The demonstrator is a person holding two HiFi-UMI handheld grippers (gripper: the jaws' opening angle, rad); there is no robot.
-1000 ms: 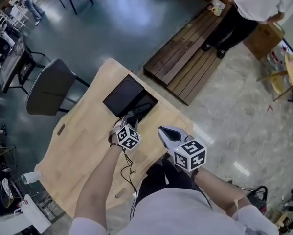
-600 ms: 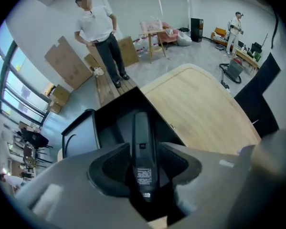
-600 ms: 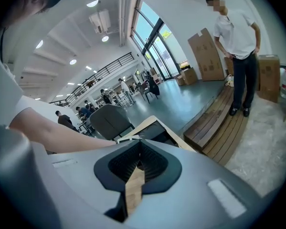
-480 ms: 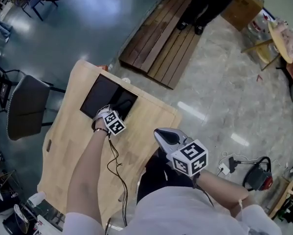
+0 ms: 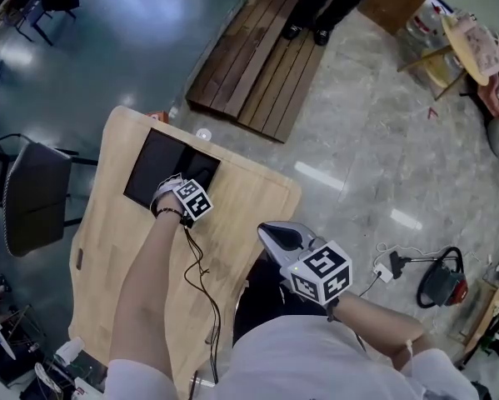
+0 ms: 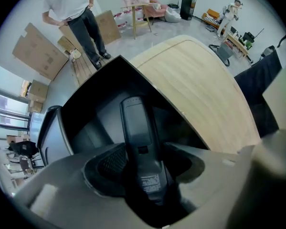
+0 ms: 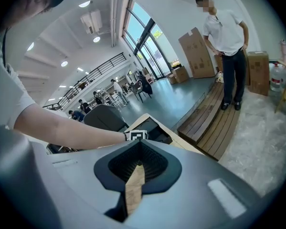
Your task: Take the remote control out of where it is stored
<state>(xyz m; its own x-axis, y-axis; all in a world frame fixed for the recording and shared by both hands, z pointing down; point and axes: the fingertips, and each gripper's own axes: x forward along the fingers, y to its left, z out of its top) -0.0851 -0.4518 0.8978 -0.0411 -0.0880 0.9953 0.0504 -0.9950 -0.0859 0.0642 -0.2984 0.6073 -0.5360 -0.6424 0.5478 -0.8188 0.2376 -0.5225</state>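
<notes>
The black remote control [image 6: 138,132] lies lengthwise between the jaws of my left gripper [image 6: 145,175], which is shut on its near end. Its far end reaches over the inside of an open black box [image 6: 128,63] on the light wooden table [image 6: 205,89]. In the head view the left gripper [image 5: 176,192] sits at the near edge of that black box [image 5: 149,165], and the remote itself is hard to make out there. My right gripper [image 5: 282,236] hovers off the table's near right edge; in its own view the right gripper [image 7: 135,180] is shut and holds nothing.
A dark chair [image 5: 32,194] stands left of the table [image 5: 241,198]. A slatted wooden platform [image 5: 253,65] lies on the floor beyond it, with a person [image 7: 226,37] standing on it. A cable [image 5: 201,282] trails from the left wrist. A plug and hose [image 5: 432,277] lie on the floor at right.
My left gripper has reached farther forward to the black box's edge, arm stretched out. The head view has swung right. The right gripper has stayed about where it was.
</notes>
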